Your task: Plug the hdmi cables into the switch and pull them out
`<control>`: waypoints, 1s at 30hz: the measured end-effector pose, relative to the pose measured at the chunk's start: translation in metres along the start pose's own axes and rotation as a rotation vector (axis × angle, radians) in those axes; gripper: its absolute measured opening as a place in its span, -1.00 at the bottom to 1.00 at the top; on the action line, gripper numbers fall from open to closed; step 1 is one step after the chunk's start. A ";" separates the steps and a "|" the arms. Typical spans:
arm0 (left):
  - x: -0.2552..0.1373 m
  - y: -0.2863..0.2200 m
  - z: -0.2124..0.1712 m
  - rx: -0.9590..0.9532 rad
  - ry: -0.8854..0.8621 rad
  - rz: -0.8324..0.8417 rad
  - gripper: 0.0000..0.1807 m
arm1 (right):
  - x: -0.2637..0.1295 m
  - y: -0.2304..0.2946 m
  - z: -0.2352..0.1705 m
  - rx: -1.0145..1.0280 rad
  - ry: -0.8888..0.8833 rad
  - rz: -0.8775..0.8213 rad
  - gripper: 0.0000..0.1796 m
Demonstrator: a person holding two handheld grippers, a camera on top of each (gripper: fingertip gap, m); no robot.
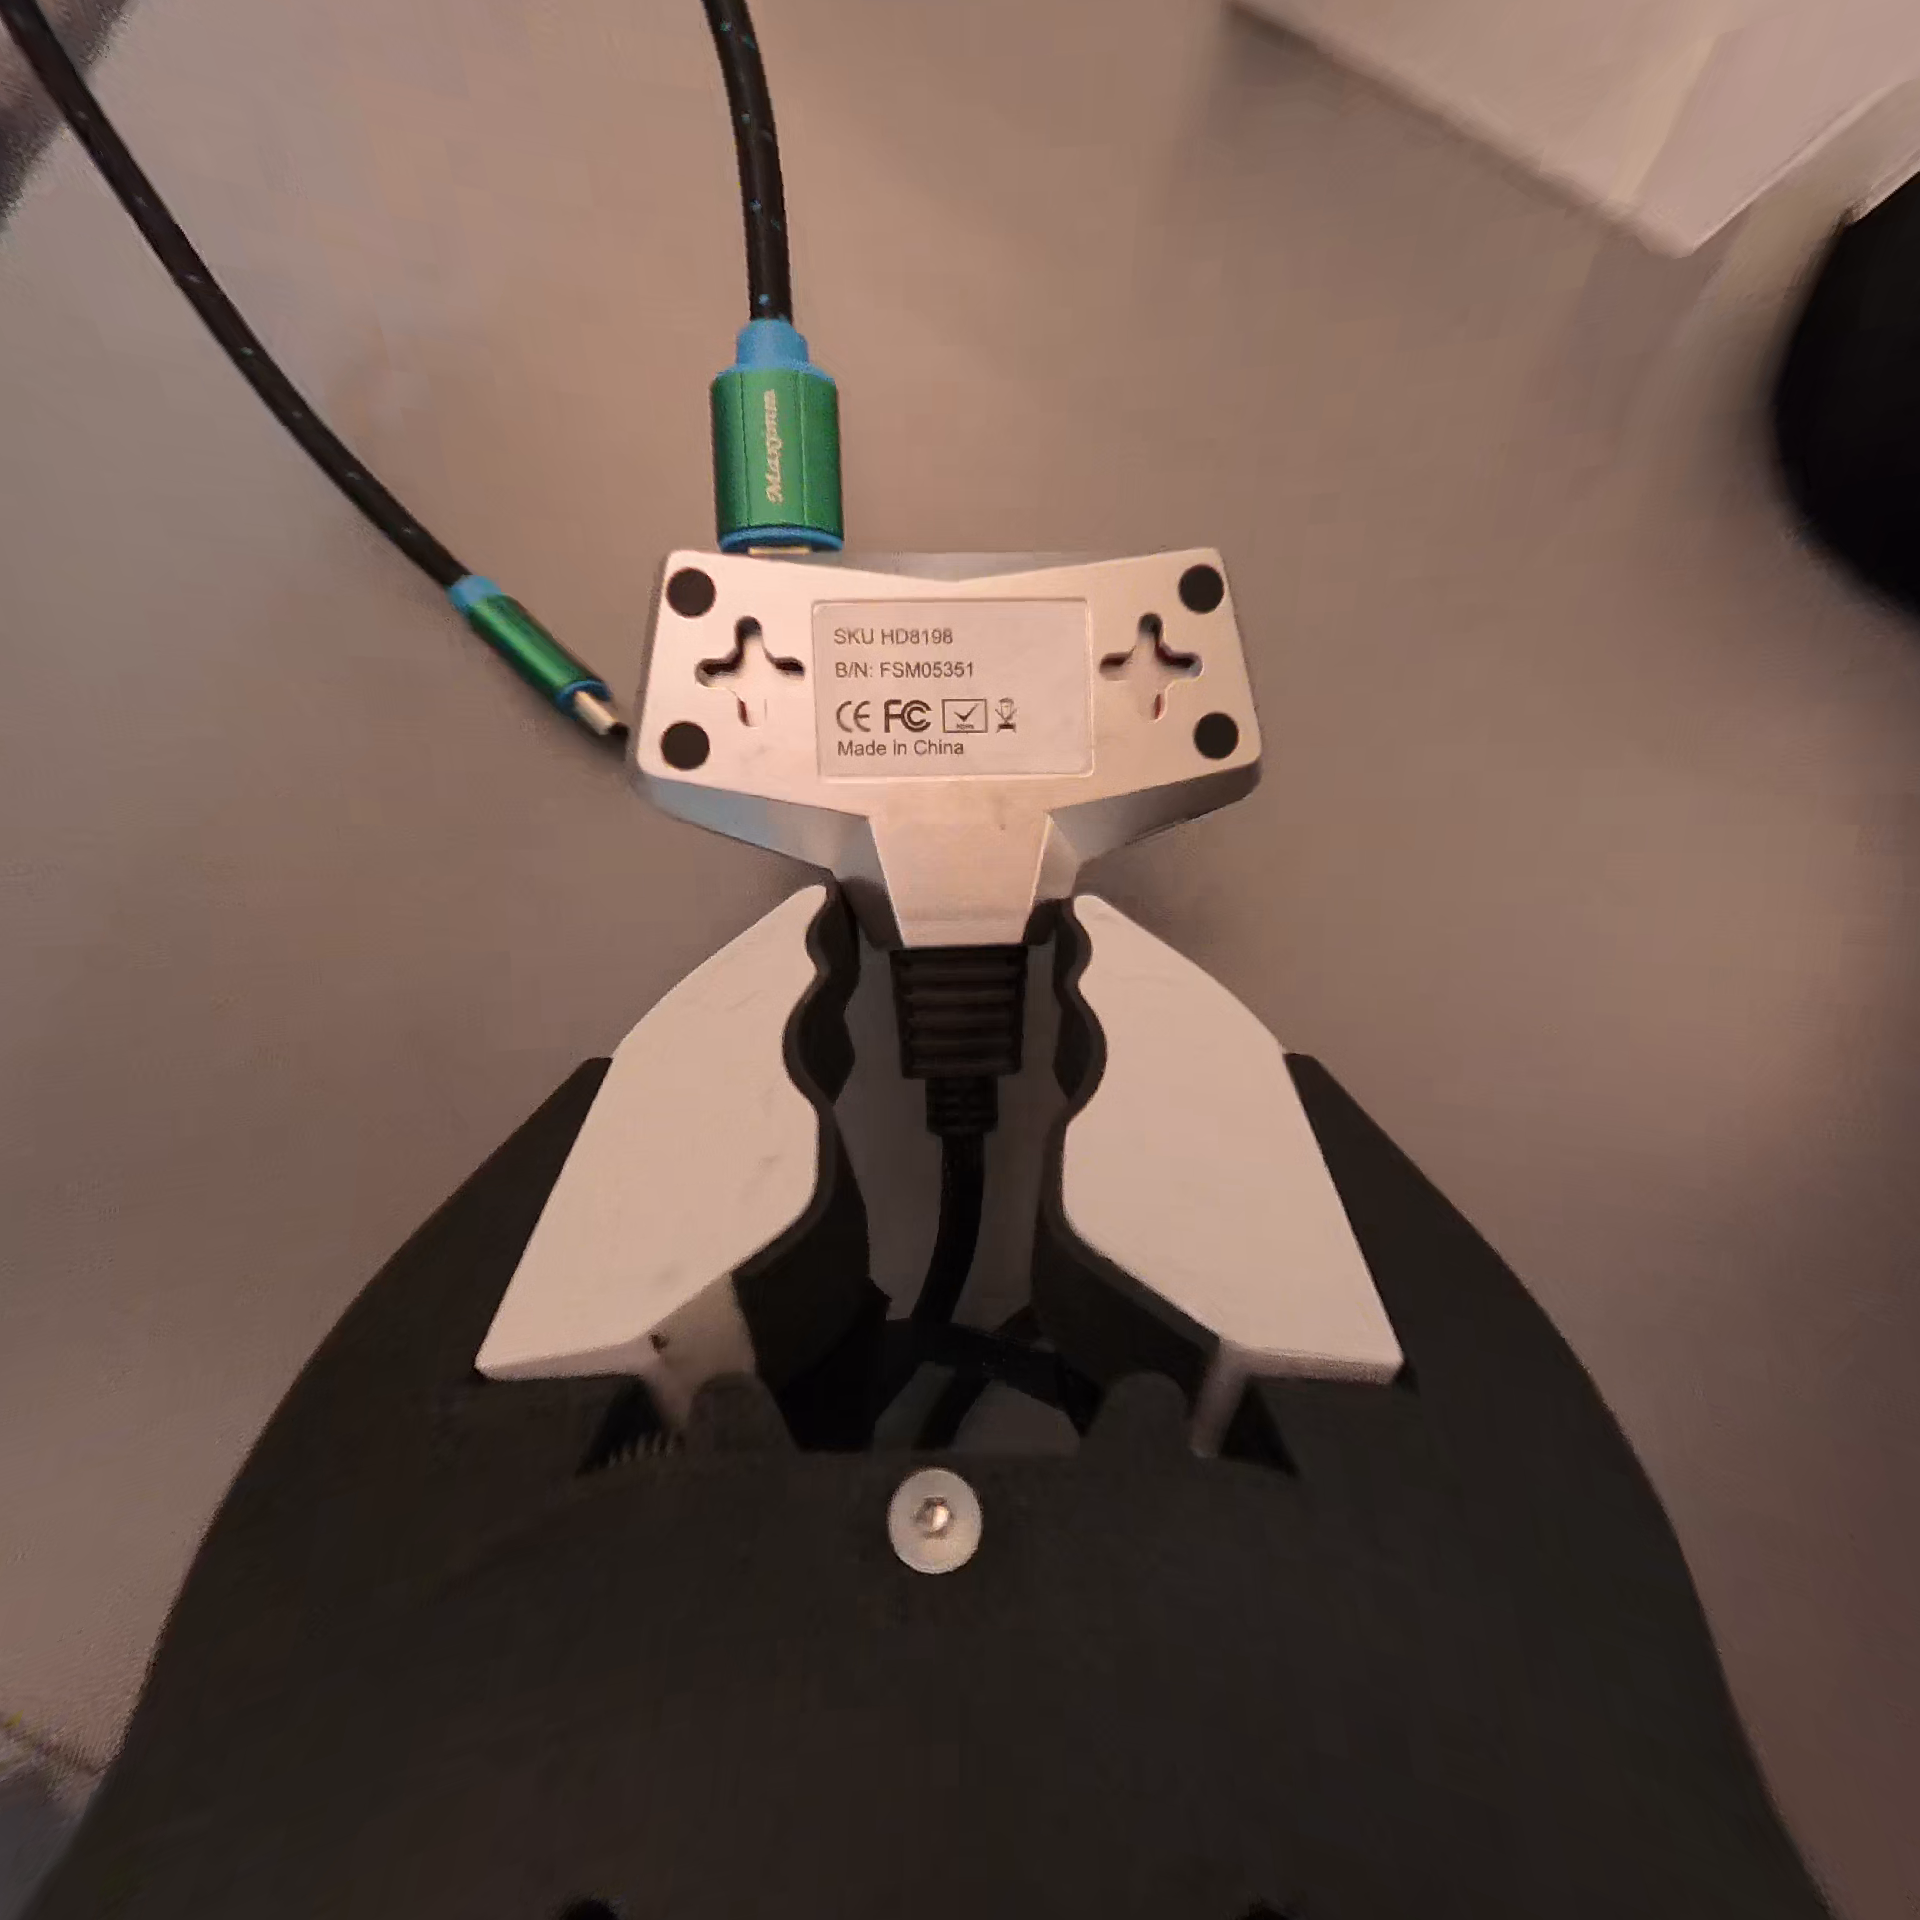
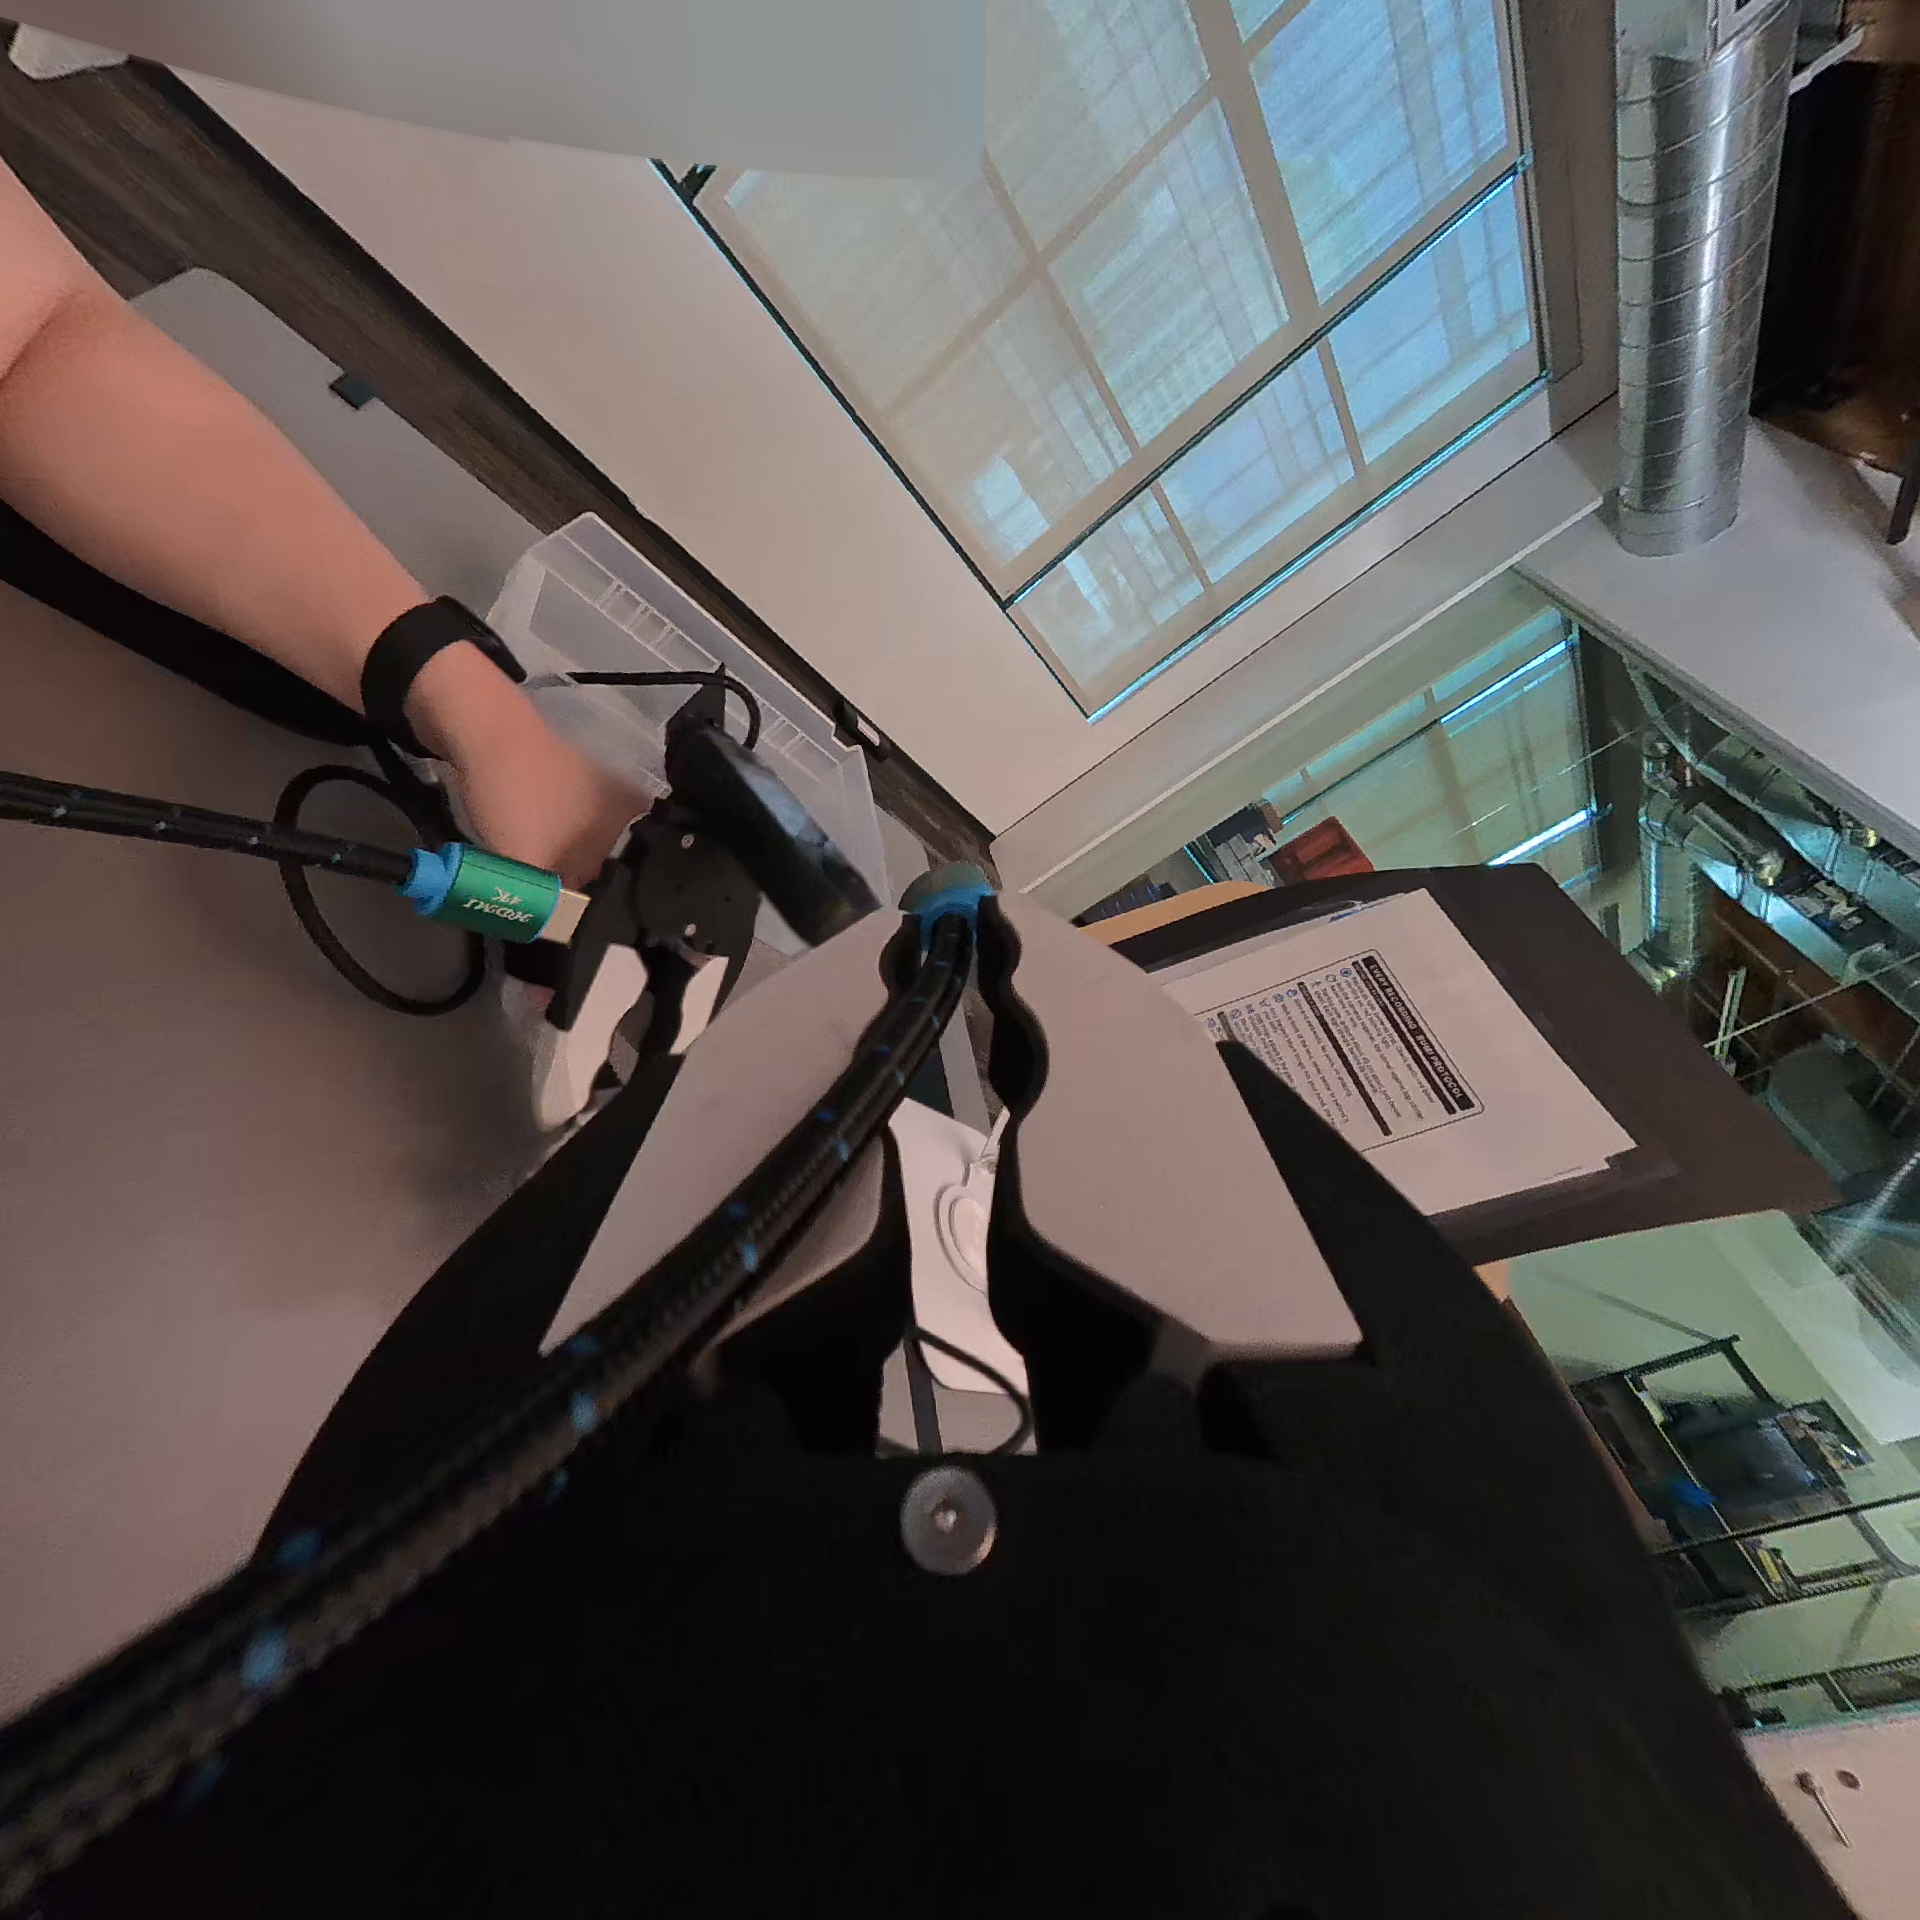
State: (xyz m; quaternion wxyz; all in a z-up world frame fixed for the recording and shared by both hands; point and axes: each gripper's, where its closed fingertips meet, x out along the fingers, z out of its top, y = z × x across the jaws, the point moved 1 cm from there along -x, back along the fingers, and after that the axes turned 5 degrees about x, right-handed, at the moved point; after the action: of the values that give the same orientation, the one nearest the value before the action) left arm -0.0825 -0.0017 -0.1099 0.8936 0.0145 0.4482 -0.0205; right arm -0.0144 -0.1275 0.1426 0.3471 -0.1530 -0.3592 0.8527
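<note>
Left gripper [image 1: 956, 914] pinches silver switch [image 1: 951, 727] by narrow tail, switch just past fingertips. One green plug [image 1: 774, 457] sits in switch far edge; second green plug [image 1: 540, 660] loose beside switch. Right gripper [image 2: 951, 925] squeezes black cable [image 2: 810, 1164] at blue collar between fingertips.

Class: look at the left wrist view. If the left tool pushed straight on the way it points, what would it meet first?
The left tool already grips the silver switch; pushed on, that likely drives into the plugged green connector.
</note>
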 end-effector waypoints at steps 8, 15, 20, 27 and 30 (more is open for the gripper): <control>-0.072 -0.011 0.058 0.045 -0.486 -0.136 -0.60 | -0.023 -0.006 0.021 0.036 -0.123 -0.024 -0.88; -0.123 -0.037 0.079 0.330 -0.777 -0.061 -0.61 | -0.016 0.007 0.023 0.190 -0.151 0.130 -0.88; -0.138 -0.051 0.084 0.442 -0.814 0.001 -0.61 | 0.005 0.015 0.019 0.232 -0.084 0.185 -0.88; -0.145 -0.062 0.088 0.519 -0.814 0.072 -0.62 | 0.036 0.026 0.022 0.262 -0.010 0.222 -0.88; -0.143 -0.064 0.088 0.526 -0.801 0.072 -0.62 | 0.040 0.032 0.032 0.240 -0.028 0.241 -0.88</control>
State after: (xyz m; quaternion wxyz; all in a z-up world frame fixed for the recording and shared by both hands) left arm -0.1003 -0.0663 0.0571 0.9620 0.2468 0.0477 -0.1061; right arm -0.0746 -0.1321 0.1412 0.2531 -0.1405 -0.2384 0.9270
